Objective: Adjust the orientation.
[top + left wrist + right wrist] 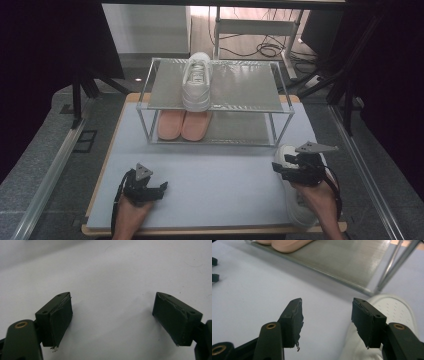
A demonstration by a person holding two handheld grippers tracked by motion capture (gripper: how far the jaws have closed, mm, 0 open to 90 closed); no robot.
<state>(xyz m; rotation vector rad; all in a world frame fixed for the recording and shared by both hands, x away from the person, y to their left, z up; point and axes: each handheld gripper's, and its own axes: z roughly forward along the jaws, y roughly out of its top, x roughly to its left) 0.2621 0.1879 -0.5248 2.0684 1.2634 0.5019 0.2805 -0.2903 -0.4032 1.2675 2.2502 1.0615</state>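
With my right tool (286, 167) hovering half-open and empty over the white sneaker (295, 200) on the bench's near right, I judge I'm mid-approach; next, lower, grip, lift toward the metal two-tier shoe rack (280, 107).

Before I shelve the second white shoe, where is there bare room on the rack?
Top shelf: bare right of the white shoe, narrower strip to its left. Bottom shelf: bare right of the pink pair; its left end is crowded. The mat between the claws is free.
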